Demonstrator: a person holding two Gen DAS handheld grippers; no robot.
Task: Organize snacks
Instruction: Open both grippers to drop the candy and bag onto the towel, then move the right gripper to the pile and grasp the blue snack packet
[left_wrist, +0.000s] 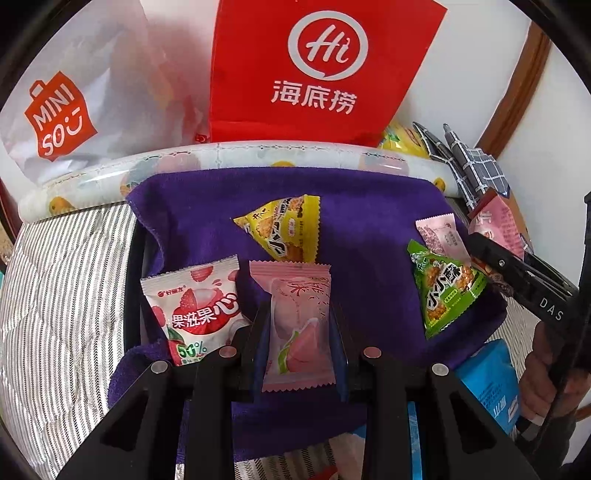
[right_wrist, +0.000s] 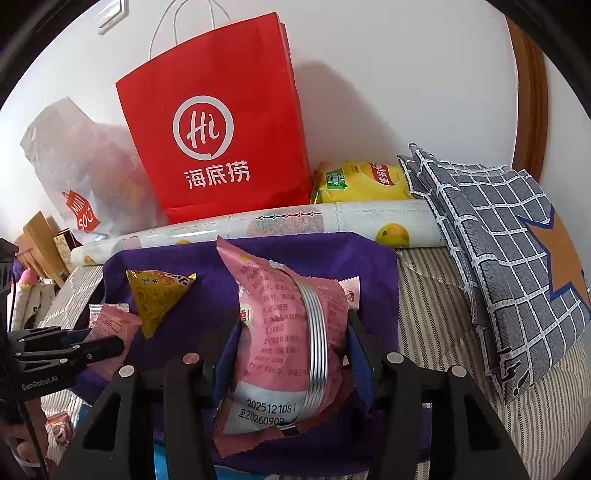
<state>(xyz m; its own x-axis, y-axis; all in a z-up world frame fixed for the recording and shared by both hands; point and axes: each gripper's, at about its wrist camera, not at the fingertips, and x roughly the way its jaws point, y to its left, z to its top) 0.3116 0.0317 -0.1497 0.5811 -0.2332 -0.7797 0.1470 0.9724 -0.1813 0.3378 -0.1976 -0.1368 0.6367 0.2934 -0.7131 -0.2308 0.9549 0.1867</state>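
A purple towel (left_wrist: 369, 221) (right_wrist: 373, 266) carries the snacks. My left gripper (left_wrist: 299, 314) is shut on a pale pink peach packet (left_wrist: 299, 343) low over the towel's near side; in the right wrist view it (right_wrist: 99, 347) comes in from the left. My right gripper (right_wrist: 295, 321) is shut on a larger pink packet (right_wrist: 277, 332) with a silver seam, and shows at the right edge (left_wrist: 491, 258) in the left wrist view. Lying loose are a white lychee packet (left_wrist: 199, 314), a yellow triangular packet (left_wrist: 288, 229) (right_wrist: 159, 295), a green triangular packet (left_wrist: 443, 291) and a small pink packet (left_wrist: 439, 236).
A red paper bag (left_wrist: 314, 66) (right_wrist: 221, 140) and a white Miniso bag (left_wrist: 74, 110) stand against the wall behind a rolled fruit-print sheet (right_wrist: 332, 221). A yellow chip bag (right_wrist: 362, 181), a grey checked cloth (right_wrist: 498, 240), a blue packet (left_wrist: 491, 376) and striped bedding (left_wrist: 66, 277) surround the towel.
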